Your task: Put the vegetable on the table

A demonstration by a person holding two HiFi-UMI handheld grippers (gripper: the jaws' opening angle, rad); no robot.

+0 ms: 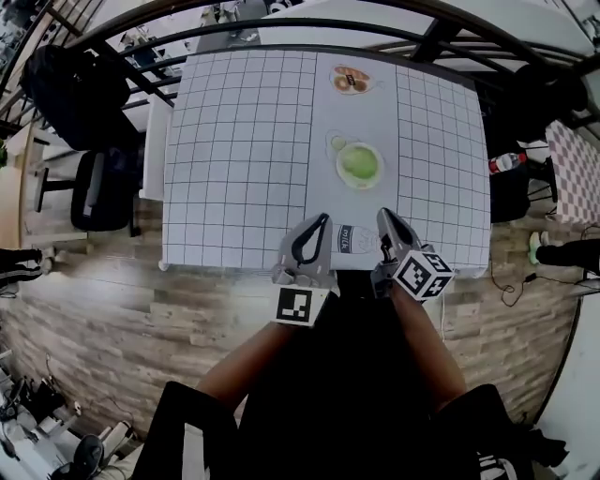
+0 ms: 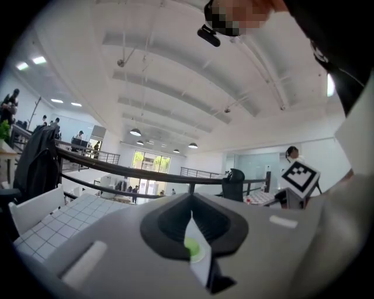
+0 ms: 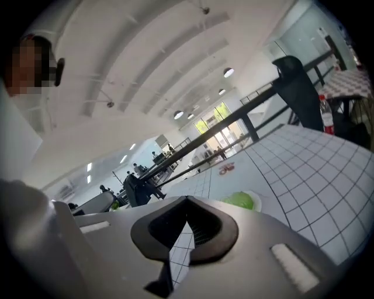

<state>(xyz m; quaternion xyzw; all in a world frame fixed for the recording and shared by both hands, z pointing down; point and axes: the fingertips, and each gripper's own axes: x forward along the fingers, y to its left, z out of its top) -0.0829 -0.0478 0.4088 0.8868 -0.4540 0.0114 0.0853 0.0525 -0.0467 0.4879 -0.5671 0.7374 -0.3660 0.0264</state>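
Observation:
A round green vegetable lies on a white plate on the grey middle strip of the checked table. It also shows in the right gripper view as the green vegetable, ahead and slightly right of the jaws. Both grippers hover at the table's near edge, short of the plate. My left gripper is shut and holds nothing; in its own view the left gripper shows only a thin sliver between its jaws. My right gripper is likewise shut and empty, the right gripper pointing over the tabletop.
A carton marked milk sits at the near edge between the grippers. Brown food on a dish is at the far side. A small round item lies by the plate. A black chair stands left, a bottle right, railings beyond.

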